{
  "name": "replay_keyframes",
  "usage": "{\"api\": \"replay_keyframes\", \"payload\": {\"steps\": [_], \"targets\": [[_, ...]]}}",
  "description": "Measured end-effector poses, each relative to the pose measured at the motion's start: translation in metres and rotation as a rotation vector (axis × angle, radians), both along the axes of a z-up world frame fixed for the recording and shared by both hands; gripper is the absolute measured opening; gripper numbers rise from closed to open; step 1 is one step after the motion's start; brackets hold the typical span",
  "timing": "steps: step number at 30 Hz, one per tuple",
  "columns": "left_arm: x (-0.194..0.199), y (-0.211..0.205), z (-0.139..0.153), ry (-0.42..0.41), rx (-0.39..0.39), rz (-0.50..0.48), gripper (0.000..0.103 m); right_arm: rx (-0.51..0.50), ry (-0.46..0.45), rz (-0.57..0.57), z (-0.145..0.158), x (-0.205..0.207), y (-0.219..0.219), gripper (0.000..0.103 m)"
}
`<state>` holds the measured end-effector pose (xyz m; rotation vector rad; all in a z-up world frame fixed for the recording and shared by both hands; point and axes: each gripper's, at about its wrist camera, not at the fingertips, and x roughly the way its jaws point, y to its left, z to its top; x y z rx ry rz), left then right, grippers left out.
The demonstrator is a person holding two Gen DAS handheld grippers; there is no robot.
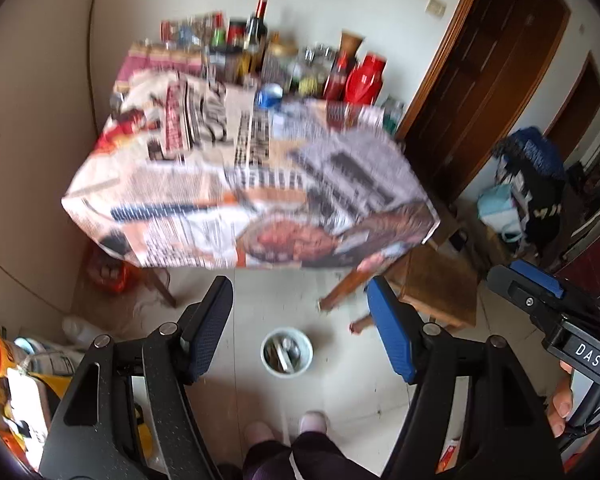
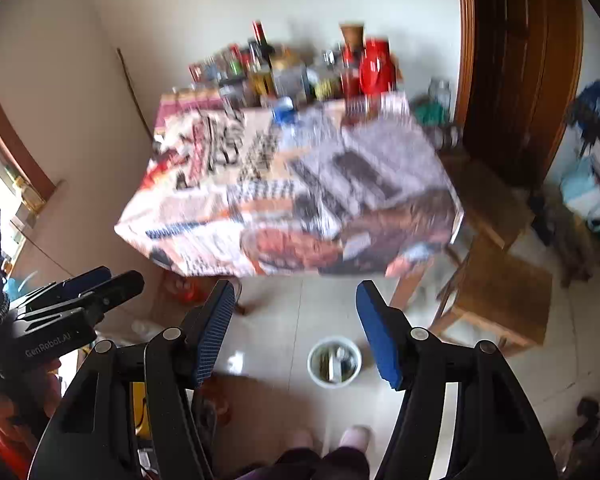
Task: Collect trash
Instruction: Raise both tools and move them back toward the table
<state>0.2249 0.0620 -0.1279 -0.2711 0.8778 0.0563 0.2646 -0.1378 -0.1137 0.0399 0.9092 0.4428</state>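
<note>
Newsprint-patterned cloth (image 1: 236, 184) is seen draped over a table, its print too blurred to be read; bottles and jars (image 1: 260, 52) are crowded along its far edge at 12 o'clock. On the pale floor tiles a small white bin (image 1: 287, 352) holding scraps is seen at 6 o'clock from the table, framed between the jaws of both tools. The left gripper (image 1: 300, 340) is held apart with nothing between its blue pads, as is the right gripper (image 2: 296, 332). "DAS" is read on the right tool at 3 o'clock in the left view; "GenRobot.AI" is read on the left tool at 9 o'clock in the right view. A wooden stool (image 1: 440, 284) stands beside the table leg.
</note>
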Motion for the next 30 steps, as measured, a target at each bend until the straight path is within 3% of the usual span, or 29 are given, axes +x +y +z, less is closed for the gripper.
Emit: {"api": "replay_keyframes", "payload": {"steps": [5, 13, 17, 30], "targets": [[-0.015, 0.004, 0.044, -0.099, 0.056, -0.012, 0.069, 0.034, -0.111, -0.016, 0.04, -0.011, 0.003, 0.06], [-0.004, -0.001, 0.076, -0.194, 0.098, -0.027, 0.069, 0.055, -0.25, -0.043, 0.077, 0.001, 0.003, 0.06], [0.023, -0.009, 0.078, -0.21, 0.117, -0.033, 0.069, 0.091, -0.292, -0.044, 0.082, 0.019, -0.003, 0.07], [0.163, -0.044, 0.088, -0.222, 0.154, 0.052, 0.069, 0.098, -0.307, 0.071, 0.086, 0.142, -0.027, 0.07]]}}
